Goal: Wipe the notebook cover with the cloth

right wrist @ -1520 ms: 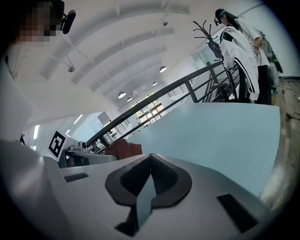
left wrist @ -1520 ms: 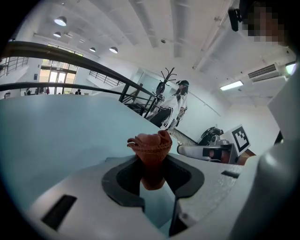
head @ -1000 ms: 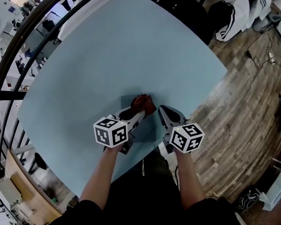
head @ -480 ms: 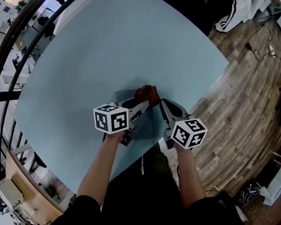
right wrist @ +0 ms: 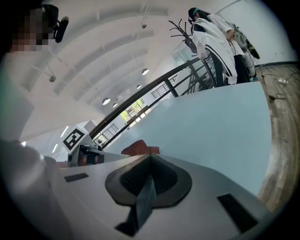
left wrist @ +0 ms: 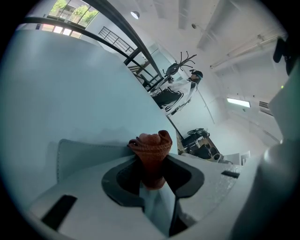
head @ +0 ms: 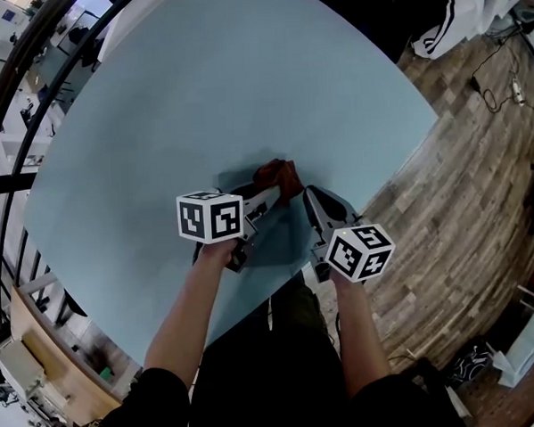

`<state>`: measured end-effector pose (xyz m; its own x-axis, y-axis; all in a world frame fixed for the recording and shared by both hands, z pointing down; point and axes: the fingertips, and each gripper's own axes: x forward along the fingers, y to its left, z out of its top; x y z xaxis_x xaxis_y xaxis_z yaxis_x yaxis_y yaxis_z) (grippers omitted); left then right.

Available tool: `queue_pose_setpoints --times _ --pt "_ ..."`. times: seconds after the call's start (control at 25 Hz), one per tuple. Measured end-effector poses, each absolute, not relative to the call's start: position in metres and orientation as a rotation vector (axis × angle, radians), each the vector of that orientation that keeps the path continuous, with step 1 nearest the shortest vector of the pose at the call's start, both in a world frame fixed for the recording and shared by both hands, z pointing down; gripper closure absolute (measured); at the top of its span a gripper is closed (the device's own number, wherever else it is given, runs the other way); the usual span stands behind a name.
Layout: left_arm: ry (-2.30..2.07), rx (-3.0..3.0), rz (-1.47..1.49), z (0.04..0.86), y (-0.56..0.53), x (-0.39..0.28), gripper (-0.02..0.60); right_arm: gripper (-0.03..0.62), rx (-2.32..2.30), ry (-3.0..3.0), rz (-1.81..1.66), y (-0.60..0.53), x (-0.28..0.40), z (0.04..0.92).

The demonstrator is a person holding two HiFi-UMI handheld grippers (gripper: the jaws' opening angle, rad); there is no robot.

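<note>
Cloth (head: 277, 175) nudged farther across notebook (head: 284, 241); wiping under way. Left gripper (head: 268, 196) fingers clenched on cloth; right gripper (head: 312, 197) fingers closed, empty, beside notebook edge.

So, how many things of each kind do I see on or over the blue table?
cloth: 1
notebook: 1
grippers: 2, the left gripper and the right gripper
Total: 4
</note>
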<state>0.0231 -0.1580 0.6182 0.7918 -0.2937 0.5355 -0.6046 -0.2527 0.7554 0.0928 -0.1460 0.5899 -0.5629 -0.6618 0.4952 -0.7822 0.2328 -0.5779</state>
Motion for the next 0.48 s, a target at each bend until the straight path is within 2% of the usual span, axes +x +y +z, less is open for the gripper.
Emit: queue_pose_setpoints --times 0.48 --pt "-0.754 1.810 0.295 0.618 -0.162 -0.016 0.456 0.588 1.333 -2.359 1.236 -0.151 0.070 0.589"
